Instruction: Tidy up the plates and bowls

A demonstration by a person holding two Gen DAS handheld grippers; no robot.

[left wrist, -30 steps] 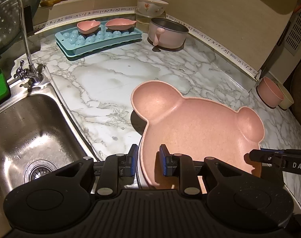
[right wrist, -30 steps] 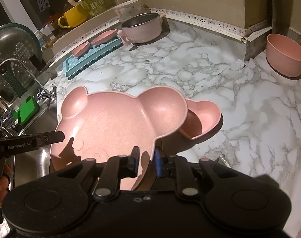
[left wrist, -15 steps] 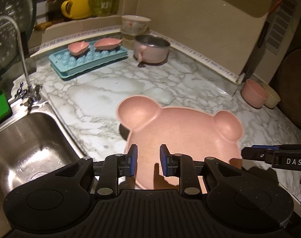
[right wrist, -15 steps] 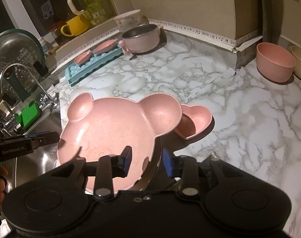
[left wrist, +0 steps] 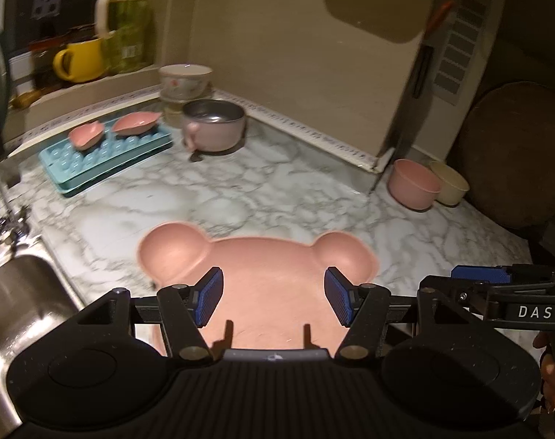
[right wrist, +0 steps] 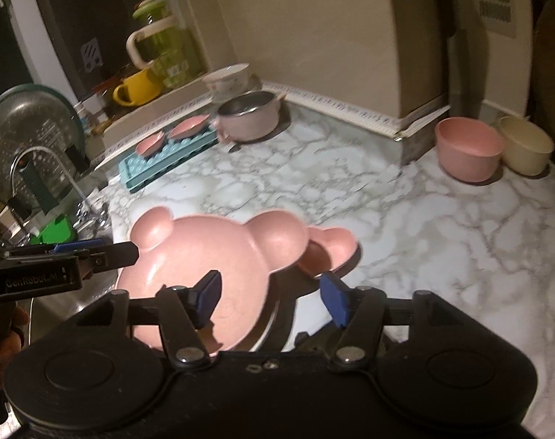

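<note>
Both our claws, left claw [left wrist: 273, 301] and right claw [right wrist: 272, 298], have just spread — pinching nothing — leaving the bear plate [left wrist: 270, 274] resting on the counter [left wrist: 240, 197], overlapping the heart dish [right wrist: 332, 248].

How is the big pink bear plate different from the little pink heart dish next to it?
The bear plate is much bigger than the heart dish. The bear plate has a round face with two ear cups; the heart dish is one heart-shaped hollow. The bear plate lies on top, and the heart dish is partly tucked under the bear plate's ear, tilted. Both are the same speckled pink and sit on the marble counter.
</note>
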